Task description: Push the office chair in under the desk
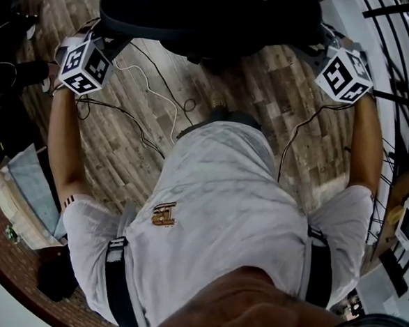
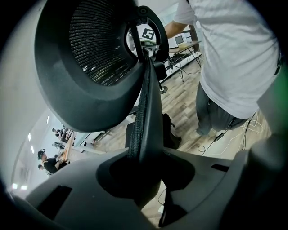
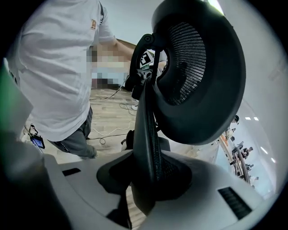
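Fisheye bending and black corners in every view, head view dim, gripper views brighter, chair [image 2: 81,103] close, dark and soft, background washed pale.

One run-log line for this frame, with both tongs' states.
phase: two-handed grasp | left tongs: shut on chair backrest, left edge | right tongs: shut on chair backrest, right edge

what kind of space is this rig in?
Probably an open-plan office or lab: mesh-backed office chair, a desk with a monitor behind, cables trailing over wood-look flooring.
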The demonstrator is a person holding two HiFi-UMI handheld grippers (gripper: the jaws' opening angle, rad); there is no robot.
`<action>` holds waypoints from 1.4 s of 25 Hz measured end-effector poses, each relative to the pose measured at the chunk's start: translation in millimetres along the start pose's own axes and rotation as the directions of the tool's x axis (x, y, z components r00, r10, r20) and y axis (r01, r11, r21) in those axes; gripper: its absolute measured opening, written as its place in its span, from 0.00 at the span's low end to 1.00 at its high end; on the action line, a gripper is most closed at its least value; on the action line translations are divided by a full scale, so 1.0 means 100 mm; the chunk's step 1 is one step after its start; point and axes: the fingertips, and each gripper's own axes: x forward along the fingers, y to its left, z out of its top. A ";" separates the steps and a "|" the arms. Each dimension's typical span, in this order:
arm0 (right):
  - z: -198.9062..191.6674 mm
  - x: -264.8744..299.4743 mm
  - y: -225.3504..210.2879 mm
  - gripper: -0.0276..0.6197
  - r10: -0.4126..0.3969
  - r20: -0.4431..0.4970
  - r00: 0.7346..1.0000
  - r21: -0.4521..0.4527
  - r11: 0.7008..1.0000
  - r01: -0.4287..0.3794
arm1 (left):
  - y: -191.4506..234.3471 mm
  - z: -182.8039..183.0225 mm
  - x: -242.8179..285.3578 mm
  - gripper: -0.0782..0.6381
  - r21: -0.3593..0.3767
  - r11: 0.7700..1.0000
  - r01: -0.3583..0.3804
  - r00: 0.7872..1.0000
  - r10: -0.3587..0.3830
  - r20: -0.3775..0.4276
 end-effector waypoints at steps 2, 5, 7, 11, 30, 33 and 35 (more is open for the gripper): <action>0.00 0.04 -0.09 0.23 -0.009 0.008 1.000 -0.015 1.000 0.009 | 0.06 -0.03 0.03 0.30 -0.011 1.000 -0.003 1.000 0.003 -0.008; 0.07 0.15 -0.25 0.22 -0.012 0.015 1.000 -0.035 0.999 0.012 | 0.17 -0.17 0.05 0.30 -0.026 1.000 -0.007 1.000 0.007 -0.023; 0.12 0.22 -0.38 0.22 -0.012 0.017 1.000 -0.049 0.999 0.013 | 0.27 -0.27 0.05 0.30 -0.033 0.999 -0.018 0.999 0.017 -0.027; 0.11 0.42 -0.63 0.21 0.008 0.020 1.000 -0.057 0.998 -0.007 | 0.49 -0.45 0.13 0.30 -0.052 0.998 -0.027 0.999 0.025 -0.033; 0.03 0.96 -1.72 0.21 -0.013 0.010 1.000 -0.047 0.999 0.014 | 1.58 -0.92 0.67 0.27 -0.042 0.999 -0.013 1.000 0.012 -0.019; 0.01 1.06 -1.93 0.21 -0.028 -0.002 1.000 -0.035 0.999 0.028 | 1.81 -1.03 0.78 0.25 -0.011 1.000 0.011 1.000 -0.011 -0.012; -0.02 1.13 -2.10 0.21 -0.039 -0.012 0.999 -0.024 0.999 0.039 | 2.00 -1.09 0.87 0.25 0.009 1.000 0.029 1.000 -0.029 -0.008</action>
